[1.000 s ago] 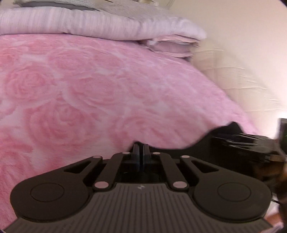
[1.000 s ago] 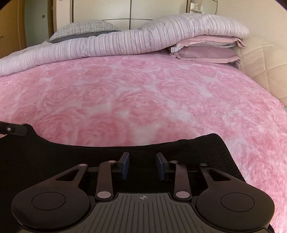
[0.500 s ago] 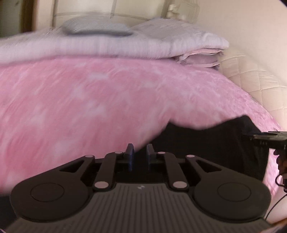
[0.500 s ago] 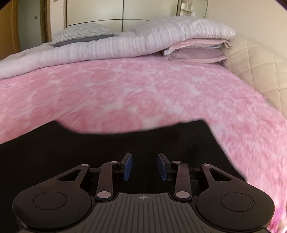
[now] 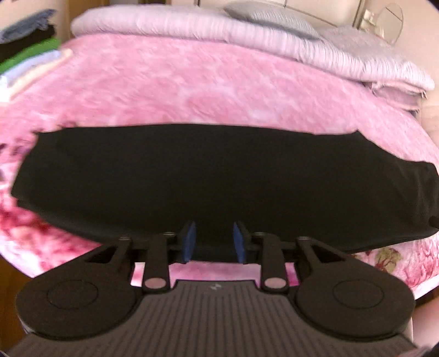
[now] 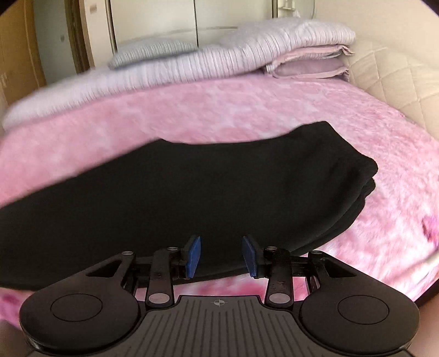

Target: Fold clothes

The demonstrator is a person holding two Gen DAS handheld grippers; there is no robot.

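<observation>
Black garment (image 5: 219,178) is lying folded across the pink bed (image 5: 192,90); both the left gripper (image 5: 214,241) and right gripper (image 6: 221,256) are opening, empty. Soft, probably light; grab its layered end.

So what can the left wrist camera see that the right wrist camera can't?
Only the left wrist view shows a stack of folded clothes at its far left edge, and the black garment's whole width. Only the right wrist view shows the quilted cream headboard and pale cupboard doors. Both show the garment lying folded on the pink blanket, the striped duvet, and an empty gripper whose jaws are opening.
</observation>
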